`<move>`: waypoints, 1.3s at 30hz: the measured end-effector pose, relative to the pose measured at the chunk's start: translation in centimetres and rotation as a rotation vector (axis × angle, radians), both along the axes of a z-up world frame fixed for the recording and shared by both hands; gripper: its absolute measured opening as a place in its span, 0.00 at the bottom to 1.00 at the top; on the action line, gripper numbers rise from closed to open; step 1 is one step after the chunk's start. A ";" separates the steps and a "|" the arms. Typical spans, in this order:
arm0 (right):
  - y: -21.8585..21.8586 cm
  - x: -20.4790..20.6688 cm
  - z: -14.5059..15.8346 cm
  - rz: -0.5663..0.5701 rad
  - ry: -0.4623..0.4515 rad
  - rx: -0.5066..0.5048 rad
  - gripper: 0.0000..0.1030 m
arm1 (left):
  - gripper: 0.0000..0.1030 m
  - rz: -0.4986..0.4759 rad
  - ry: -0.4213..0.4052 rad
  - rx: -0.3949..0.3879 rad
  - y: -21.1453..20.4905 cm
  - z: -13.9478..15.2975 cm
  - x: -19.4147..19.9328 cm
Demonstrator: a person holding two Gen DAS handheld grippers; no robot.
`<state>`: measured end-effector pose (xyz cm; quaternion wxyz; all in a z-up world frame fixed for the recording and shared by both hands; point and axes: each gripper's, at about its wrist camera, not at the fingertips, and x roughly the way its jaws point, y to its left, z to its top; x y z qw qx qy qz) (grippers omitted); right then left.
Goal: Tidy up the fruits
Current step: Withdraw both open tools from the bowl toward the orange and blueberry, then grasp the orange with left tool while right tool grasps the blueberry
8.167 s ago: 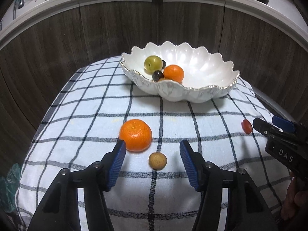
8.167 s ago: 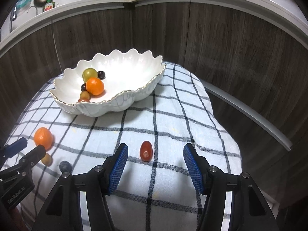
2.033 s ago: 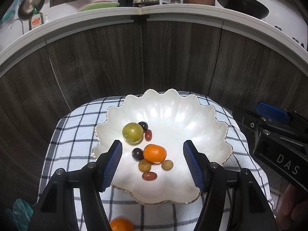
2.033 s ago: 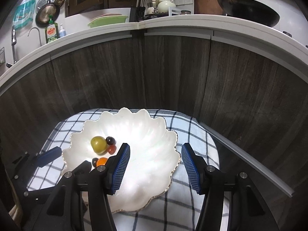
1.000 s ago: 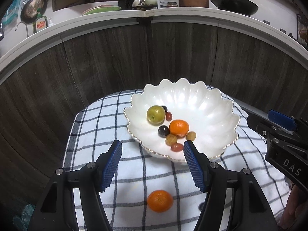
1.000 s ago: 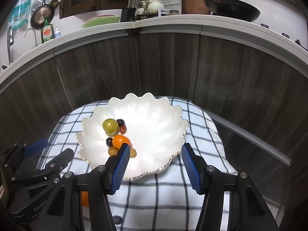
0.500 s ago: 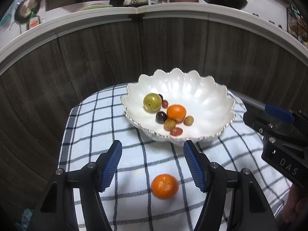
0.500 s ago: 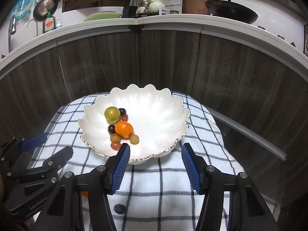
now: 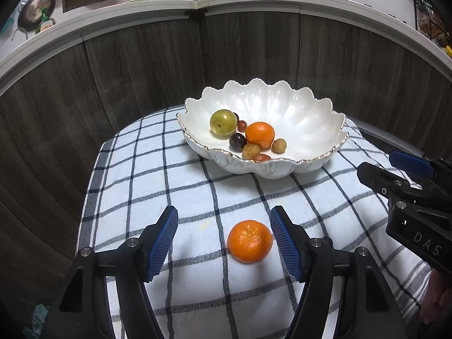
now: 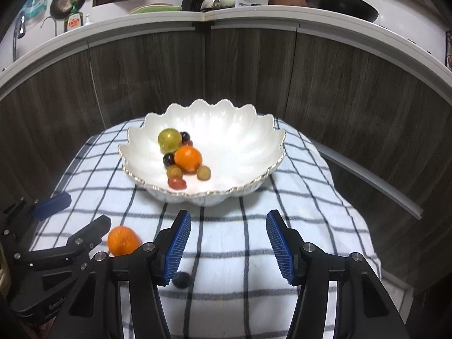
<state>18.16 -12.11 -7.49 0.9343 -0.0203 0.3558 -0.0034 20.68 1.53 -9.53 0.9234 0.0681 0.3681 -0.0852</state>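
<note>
A loose orange (image 9: 250, 241) lies on the checked cloth between the fingers of my left gripper (image 9: 224, 216), close to the right pad (image 9: 285, 243). No pad presses on it, and the jaws are opening. Behind it stands a white scalloped bowl (image 9: 325, 158) with a green plum (image 9: 223, 122), another orange (image 9: 260, 134) and several small dark, brown and red fruits. My right gripper (image 10: 228, 216) is open over bare cloth in front of the bowl (image 10: 271, 169). A dark grape (image 10: 180, 279) lies on the cloth by its left finger.
The small table under the checked cloth (image 9: 135, 175) is ringed by a dark wooden counter front (image 9: 141, 70). The cloth drops off at the left and right edges. The right gripper (image 9: 378, 163) reaches in from the right in the left wrist view.
Both grippers have sunk toward the cloth and drawn back from the bowl. The loose orange has come up between the left fingers. The dark grape has come into the right wrist view.
</note>
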 end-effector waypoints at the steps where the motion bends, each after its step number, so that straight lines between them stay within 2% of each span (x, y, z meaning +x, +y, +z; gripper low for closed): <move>1: 0.0 -0.1 -0.2 -0.001 0.001 -0.001 0.55 | 0.66 -0.004 0.001 -0.003 0.0 -0.1 -0.1; 18: 0.1 -1.8 -3.2 -0.019 0.055 0.015 0.55 | 0.67 -0.037 0.022 0.013 -0.2 -2.3 -0.7; 39: 1.4 -2.2 -5.5 0.052 0.104 0.025 0.55 | 0.67 -0.071 0.070 0.015 -0.6 -4.7 0.2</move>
